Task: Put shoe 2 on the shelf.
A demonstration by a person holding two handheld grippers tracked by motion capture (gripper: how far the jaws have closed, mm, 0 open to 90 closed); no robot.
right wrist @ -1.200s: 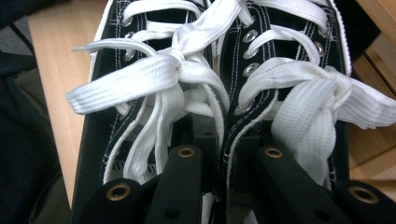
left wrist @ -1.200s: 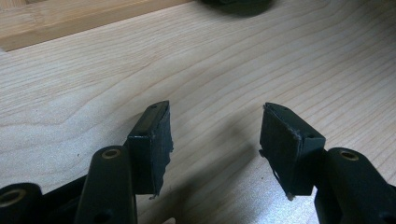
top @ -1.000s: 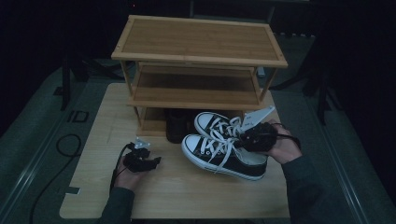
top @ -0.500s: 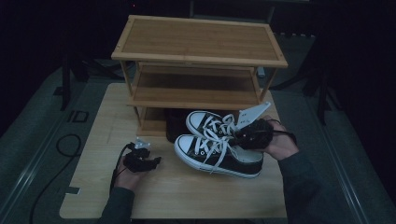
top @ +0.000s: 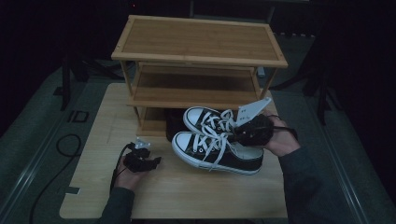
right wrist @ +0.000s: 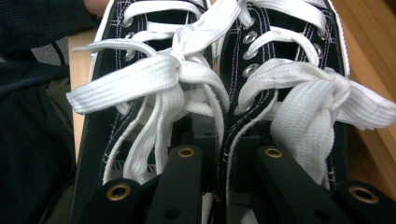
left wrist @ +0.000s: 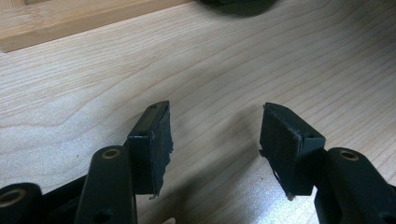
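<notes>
A pair of black low sneakers with white laces and toe caps sits side by side in front of the wooden shoe rack (top: 201,39), toes pointing left. The near shoe (top: 210,151) and the far shoe (top: 205,119) are pinched together at their inner collars by my right gripper (top: 247,133). In the right gripper view the jaws (right wrist: 224,140) are shut on the two inner walls, between the left shoe (right wrist: 135,107) and the right shoe (right wrist: 289,56). My left gripper (top: 140,158) rests open on the table left of the shoes, nothing between its pads (left wrist: 152,140).
The light wooden table (top: 187,196) carries the three-level rack at its back. A dark object (top: 173,122) stands at the rack's lowest level just behind the shoes. A black cable (top: 65,144) loops on the floor at the left. The rack's base edge (left wrist: 70,21) lies ahead of the left gripper.
The right gripper has carried the pair of sneakers leftward, closer to the rack's front. The left gripper has stayed put, open.
</notes>
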